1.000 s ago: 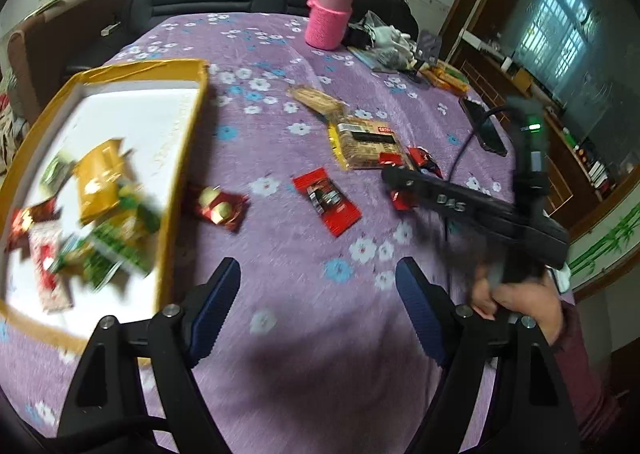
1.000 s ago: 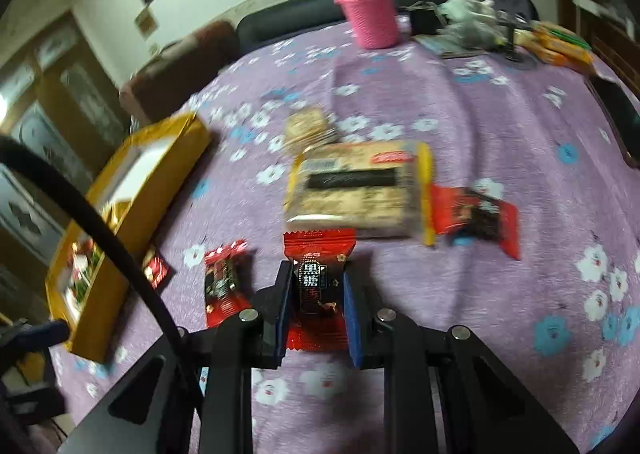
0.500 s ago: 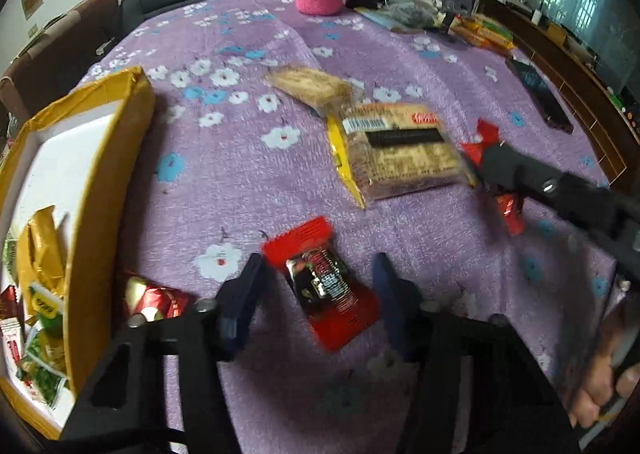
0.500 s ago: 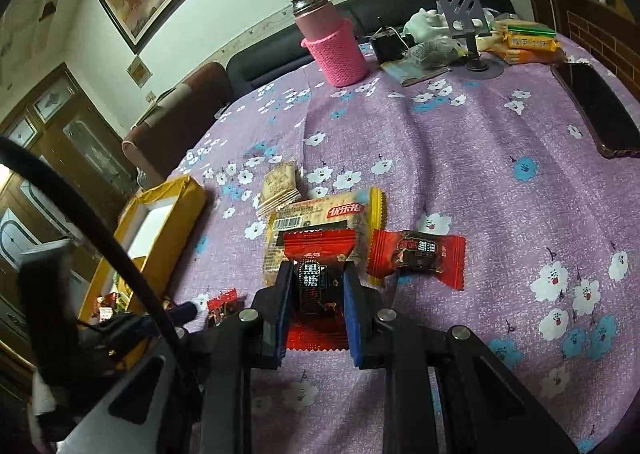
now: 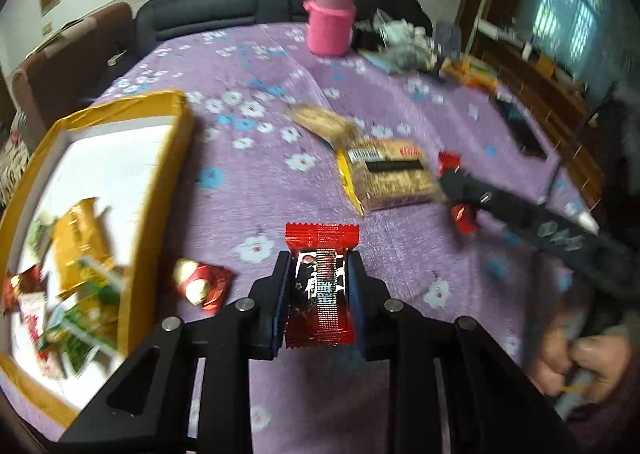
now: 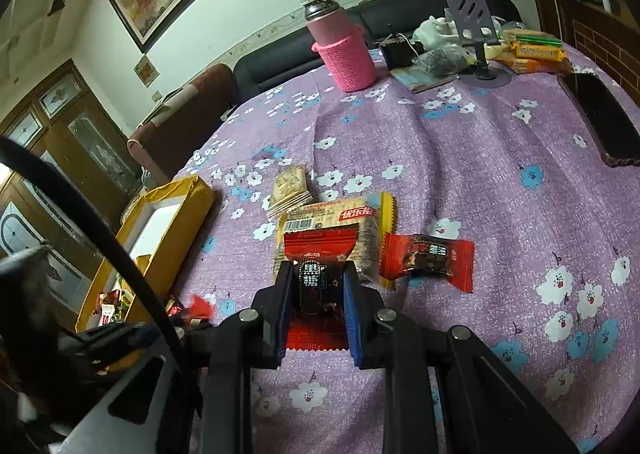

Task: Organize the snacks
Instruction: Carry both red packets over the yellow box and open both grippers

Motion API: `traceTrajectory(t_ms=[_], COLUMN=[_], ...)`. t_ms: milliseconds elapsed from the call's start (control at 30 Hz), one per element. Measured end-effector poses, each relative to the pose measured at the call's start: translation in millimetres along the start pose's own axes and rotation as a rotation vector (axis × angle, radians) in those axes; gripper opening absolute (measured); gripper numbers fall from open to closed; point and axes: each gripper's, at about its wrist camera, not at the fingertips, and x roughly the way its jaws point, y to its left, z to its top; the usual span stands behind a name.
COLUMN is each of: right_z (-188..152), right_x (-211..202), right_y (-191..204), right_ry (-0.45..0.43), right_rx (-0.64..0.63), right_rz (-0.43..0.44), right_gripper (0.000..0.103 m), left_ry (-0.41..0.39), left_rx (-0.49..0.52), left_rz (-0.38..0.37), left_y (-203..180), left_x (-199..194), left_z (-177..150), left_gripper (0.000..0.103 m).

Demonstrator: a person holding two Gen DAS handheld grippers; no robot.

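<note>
Purple flowered cloth (image 6: 460,157) covers the whole table under both tongs. Off to the left of the left gripper (image 5: 318,286) sits the yellow box (image 5: 160,189), with loose packets inside. Ahead of both tongs lies the yellow biscuit pack (image 6: 340,225). Each tong pinches its own red candy packet: one (image 5: 320,286) in the left, another (image 6: 316,278) in the right gripper (image 6: 316,290). Just right of that, a third red candy (image 6: 428,260) rests on the cloth.

A purple floral tablecloth (image 6: 460,157) carries a yellow box (image 6: 188,209), pink flask (image 6: 344,49), phone (image 6: 600,121) and 2 cracker packs (image 6: 348,221).
</note>
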Motion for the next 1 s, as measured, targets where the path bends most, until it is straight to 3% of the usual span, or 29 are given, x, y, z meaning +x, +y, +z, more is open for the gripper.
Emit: traceTrajectory(t_ms=[167, 300, 600, 767, 1000], right_z=[-7.1, -7.1, 14.0, 5.9, -7.9], right_x=[1.1, -4.1, -30.7, 18.8, 89.1], right_y=[11.9, 27.3, 135.2, 199.9, 230.7], right_ry=[-0.034, -0.038, -0.009, 0.125, 0.245], right_rx=[-0.056, -0.079, -0.222, -0.292, -0.315], right_rz=[-0.042, -0.066, 0.076, 0.133, 0.098], right_gripper=[0.022, 0.022, 0.022, 0.022, 0.022], left_ry=[-0.093, -0.146, -0.180, -0.124, -0.095], left_rx=[-0.083, -0.144, -0.292, -0.380, -0.401], left_rz=[-0.013, 0.035, 0.160, 0.129, 0.132], left_y=[41.3, 87.7, 185.6, 220.8, 241.3], left_x=[-54.8, -89.4, -108.0, -85.2, -69.9], left_z=[-6.8, -16.2, -38.6, -56.8, -49.8], left_gripper=[0.029, 0.029, 0.029, 0.029, 0.029])
